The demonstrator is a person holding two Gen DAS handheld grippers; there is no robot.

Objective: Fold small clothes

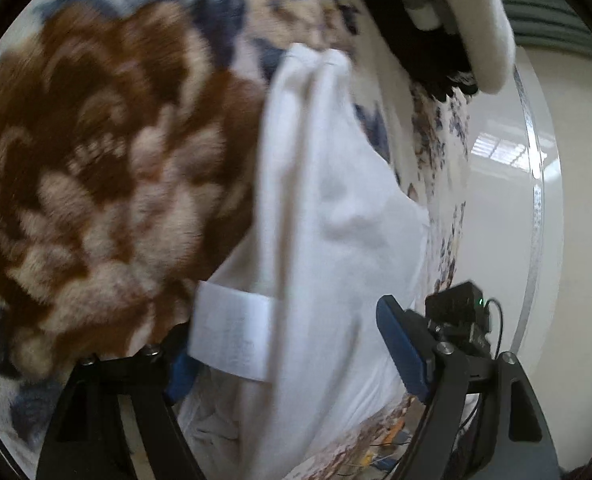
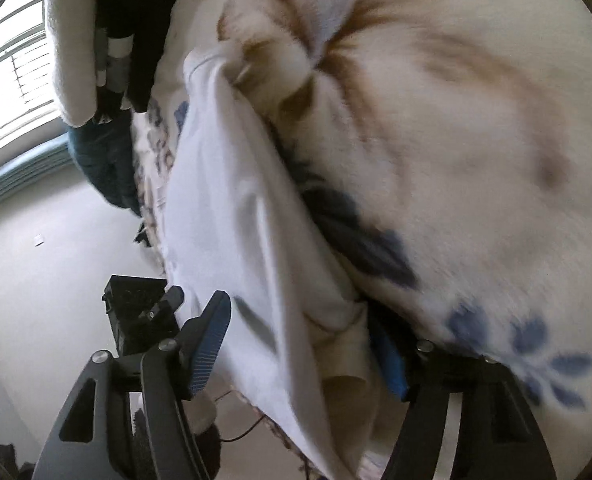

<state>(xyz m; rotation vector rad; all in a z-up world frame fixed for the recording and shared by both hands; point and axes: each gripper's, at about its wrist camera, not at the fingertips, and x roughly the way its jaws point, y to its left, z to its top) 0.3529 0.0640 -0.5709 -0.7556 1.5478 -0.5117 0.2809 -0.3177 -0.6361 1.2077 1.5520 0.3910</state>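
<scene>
The white garment [image 1: 328, 200] lies bunched on the patterned fleece blanket [image 1: 96, 152], running between both pairs of wide-spread fingers, left gripper [image 1: 296, 352] and right gripper [image 2: 308, 356]. Neither pinches it. Judging so, each should close on an edge, then pull flat before folding.

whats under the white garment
The white garment lies on a fleece blanket with brown and blue flowers. Where the cloth covers the blanket, nothing beneath can be seen. Both views are blurred.
</scene>
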